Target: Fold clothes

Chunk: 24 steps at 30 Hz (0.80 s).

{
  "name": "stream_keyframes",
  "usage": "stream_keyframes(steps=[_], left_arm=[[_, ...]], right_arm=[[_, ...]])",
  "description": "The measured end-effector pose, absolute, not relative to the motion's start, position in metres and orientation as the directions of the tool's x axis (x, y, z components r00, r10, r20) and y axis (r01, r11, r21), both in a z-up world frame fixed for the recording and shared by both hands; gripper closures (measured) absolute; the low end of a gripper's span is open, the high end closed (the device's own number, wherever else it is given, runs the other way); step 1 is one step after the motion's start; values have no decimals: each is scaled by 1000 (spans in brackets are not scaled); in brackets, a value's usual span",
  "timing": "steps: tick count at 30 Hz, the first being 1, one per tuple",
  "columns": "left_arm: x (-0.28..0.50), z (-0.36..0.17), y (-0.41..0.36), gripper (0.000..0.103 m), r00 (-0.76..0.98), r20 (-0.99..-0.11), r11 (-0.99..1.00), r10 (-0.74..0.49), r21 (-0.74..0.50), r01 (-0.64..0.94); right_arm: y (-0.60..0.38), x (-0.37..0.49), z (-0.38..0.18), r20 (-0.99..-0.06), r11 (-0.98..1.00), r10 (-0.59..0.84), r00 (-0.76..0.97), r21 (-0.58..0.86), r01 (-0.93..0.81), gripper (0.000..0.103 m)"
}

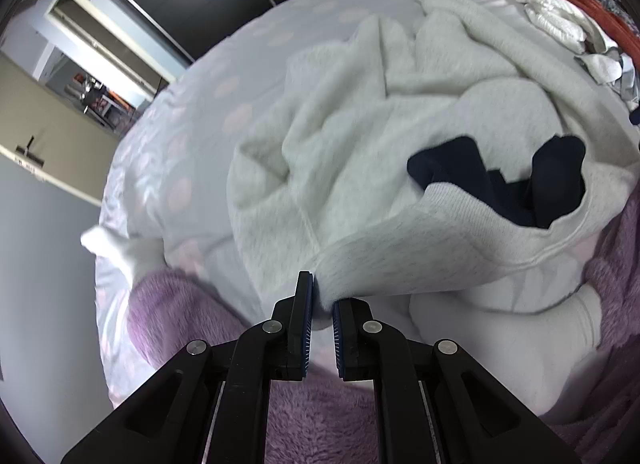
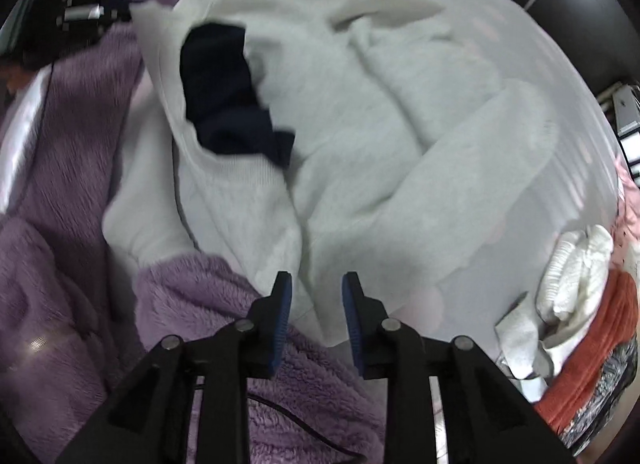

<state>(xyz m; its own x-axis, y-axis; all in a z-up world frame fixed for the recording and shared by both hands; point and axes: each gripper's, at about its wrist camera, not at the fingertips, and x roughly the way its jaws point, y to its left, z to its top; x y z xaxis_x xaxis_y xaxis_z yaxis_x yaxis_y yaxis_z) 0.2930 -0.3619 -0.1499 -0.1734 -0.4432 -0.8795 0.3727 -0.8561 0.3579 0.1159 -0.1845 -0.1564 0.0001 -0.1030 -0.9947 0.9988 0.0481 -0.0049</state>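
While sweatshirt [image 1: 360, 151] lies crumpled mid-bed [image 1: 248, 75], left tongs [image 1: 322, 306] pinch its near hem, likely for spreading; right tongs [image 2: 316, 292] gape empty over same hem, beside purple fleece [image 2: 208, 296].

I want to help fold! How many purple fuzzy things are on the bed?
1 that I can tell: the purple fleece lies beside the grey sweatshirt, bunched under the right gripper. Folds may hide another.
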Motion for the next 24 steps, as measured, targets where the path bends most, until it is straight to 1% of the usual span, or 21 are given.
stream_keyframes(steps=[2, 4, 9, 11, 12, 13, 15, 18, 21, 24], left_arm=[[300, -159, -364, 93, -158, -885, -854, -438, 355, 379], [306, -167, -366, 93, -143, -890, -853, -432, 352, 386], [308, -179, -372, 93, -124, -897, -849, -424, 345, 401], [308, -179, -375, 93, -127, -899, -847, -420, 338, 410], [308, -176, -376, 93, -134, -897, -845, -422, 336, 416], [307, -171, -378, 93, -141, -894, -843, -425, 334, 422], [305, -159, -383, 93, -159, -886, -833, -436, 331, 442], [298, -131, -395, 93, -190, -864, -808, -465, 327, 489], [291, -85, -413, 94, -245, -832, -770, -498, 295, 565], [287, -26, -426, 96, -318, -775, -729, -547, 254, 636]], right_arm=[[-182, 124, -171, -998, 85, -68, 13, 8, 996, 73], [-184, 129, -188, -999, 112, -36, 15, 11, 994, 67], [-190, 130, -226, -1000, 97, 5, -5, -5, 995, 67], [-190, 132, -235, -1000, 82, 10, 2, 2, 997, 75], [-190, 134, -238, -1000, 75, 7, -26, -25, 997, 87], [-190, 134, -237, -998, 57, -9, -57, -57, 997, 88], [-191, 128, -220, -990, -13, -72, -120, -119, 993, 92], [-196, 115, -152, -944, -120, -215, -249, -227, 966, 93], [-201, 103, -84, -861, -239, -337, -381, -313, 919, 94], [-207, 90, -15, -745, -364, -432, -508, -371, 854, 94]])
